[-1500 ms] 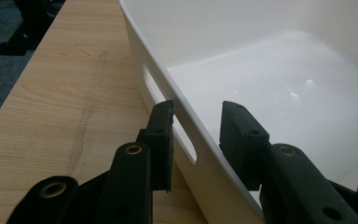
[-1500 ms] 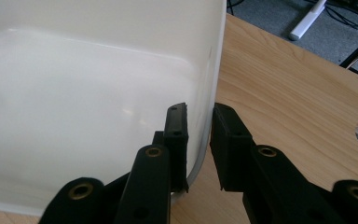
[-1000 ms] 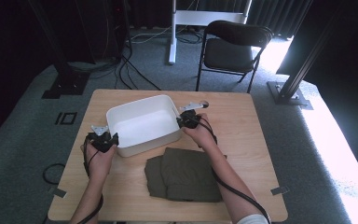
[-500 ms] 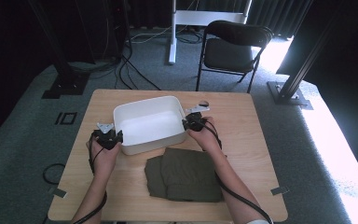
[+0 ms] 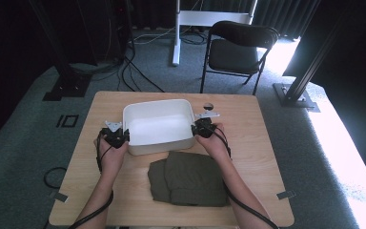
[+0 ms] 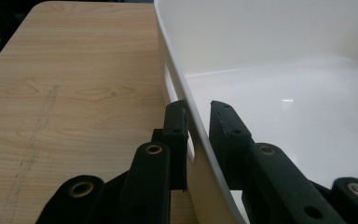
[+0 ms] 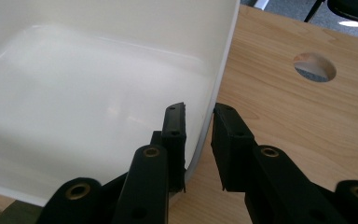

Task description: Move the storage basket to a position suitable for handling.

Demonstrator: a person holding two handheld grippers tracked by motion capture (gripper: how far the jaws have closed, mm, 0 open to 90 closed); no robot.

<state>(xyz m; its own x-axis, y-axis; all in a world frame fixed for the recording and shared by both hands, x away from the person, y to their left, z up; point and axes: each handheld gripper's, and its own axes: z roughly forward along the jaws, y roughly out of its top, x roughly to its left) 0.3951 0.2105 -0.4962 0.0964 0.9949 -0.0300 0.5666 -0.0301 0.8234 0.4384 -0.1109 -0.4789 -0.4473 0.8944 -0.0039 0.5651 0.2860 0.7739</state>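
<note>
A white plastic tub (image 5: 158,129) stands empty on the wooden table (image 5: 252,129), and a gripper holds it at each end. My left gripper (image 5: 125,136) has the tub's left wall (image 6: 186,93) between its jaws, beside a handle slot; the jaws have just been closing on that wall. My right gripper (image 5: 195,129) is shut on the right rim (image 7: 223,70), one jaw inside the tub and one outside. In front of the tub, between the person's forearms, lies a folded olive cloth (image 5: 190,177).
A round hole (image 5: 208,105) is cut in the tabletop just behind the right gripper. A black folding chair (image 5: 238,47) and a white stand stand beyond the table's far edge. Cables cross the carpet at the far left.
Held by both grippers, the tub has slid to the right across the table and turned squarer to the table's edges. Both hands moved with it.
</note>
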